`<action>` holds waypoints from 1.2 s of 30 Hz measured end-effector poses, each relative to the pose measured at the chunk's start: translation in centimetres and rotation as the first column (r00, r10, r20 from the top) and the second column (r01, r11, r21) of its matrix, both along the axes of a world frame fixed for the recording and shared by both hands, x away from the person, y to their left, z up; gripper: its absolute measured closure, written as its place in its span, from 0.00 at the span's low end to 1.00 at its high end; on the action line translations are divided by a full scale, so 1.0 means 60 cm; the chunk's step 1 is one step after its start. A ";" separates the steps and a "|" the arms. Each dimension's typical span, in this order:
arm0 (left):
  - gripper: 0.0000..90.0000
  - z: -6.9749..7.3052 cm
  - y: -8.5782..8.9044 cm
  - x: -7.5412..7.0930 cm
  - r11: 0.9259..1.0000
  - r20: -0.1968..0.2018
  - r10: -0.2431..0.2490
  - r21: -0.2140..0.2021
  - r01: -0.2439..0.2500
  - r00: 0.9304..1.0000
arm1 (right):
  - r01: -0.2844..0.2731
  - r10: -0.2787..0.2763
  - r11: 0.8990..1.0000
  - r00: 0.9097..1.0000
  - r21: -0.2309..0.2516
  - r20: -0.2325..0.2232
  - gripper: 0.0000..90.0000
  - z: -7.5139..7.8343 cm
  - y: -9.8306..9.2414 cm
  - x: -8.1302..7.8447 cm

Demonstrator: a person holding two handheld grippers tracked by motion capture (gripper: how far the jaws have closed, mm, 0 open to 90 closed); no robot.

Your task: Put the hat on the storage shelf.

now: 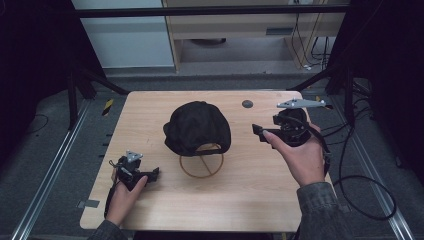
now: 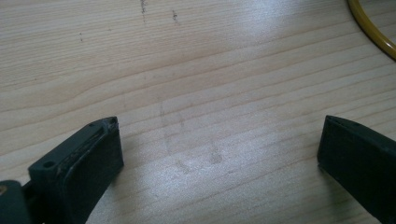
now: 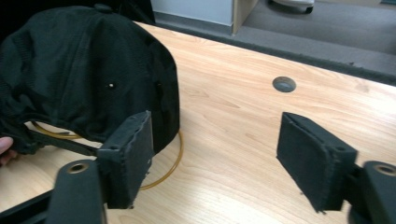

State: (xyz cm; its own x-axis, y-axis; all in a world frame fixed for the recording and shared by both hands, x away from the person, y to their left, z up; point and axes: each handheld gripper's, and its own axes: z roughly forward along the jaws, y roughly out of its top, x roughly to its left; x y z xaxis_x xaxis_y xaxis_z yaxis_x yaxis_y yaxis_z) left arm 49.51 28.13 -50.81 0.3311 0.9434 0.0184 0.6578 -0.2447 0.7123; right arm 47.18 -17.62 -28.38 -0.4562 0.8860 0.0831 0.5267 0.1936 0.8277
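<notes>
My right gripper (image 3: 215, 154) had its jaws spread wide, pinching nothing; the black cap (image 3: 88, 74) sat on its yellow ring stand (image 3: 173, 158) just beside my left-hand jaw. My left gripper (image 2: 219, 154) stood wide too, over bare counter (image 2: 187, 70), with the ring beyond its far jaw.

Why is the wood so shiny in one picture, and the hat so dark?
Left gripper view: lamp glare whitens the light wooden table. High view: the room is dim, so the black fabric cap loses detail. Right gripper view: the near black jaws look slightly soft.
</notes>
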 end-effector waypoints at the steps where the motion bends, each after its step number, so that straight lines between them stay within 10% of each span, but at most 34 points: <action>1: 0.00 0.000 0.000 0.000 1.000 0.000 0.000 0.000 0.000 1.000 | 0.005 -0.005 1.000 1.000 -0.003 0.003 0.25 -0.001 -0.002 -0.001; 10: 0.00 0.000 0.000 0.000 1.000 0.000 0.002 -0.003 -0.002 1.000 | 0.014 -0.012 0.998 1.000 -0.055 0.024 0.09 -0.016 -0.015 -0.002; 36: 0.00 0.000 0.000 0.000 1.000 -0.002 -0.001 0.001 0.001 1.000 | 0.061 -0.065 0.995 0.997 -0.085 -0.049 0.12 -0.132 -0.051 -0.004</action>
State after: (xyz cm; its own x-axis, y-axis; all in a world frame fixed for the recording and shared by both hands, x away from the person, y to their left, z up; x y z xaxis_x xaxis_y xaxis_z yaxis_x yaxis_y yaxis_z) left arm 49.50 28.14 -50.80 0.3316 0.9432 0.0183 0.6593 -0.2456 0.7106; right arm 46.92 -20.69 -36.31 -0.3966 0.9175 0.0299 0.5814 0.2258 0.7816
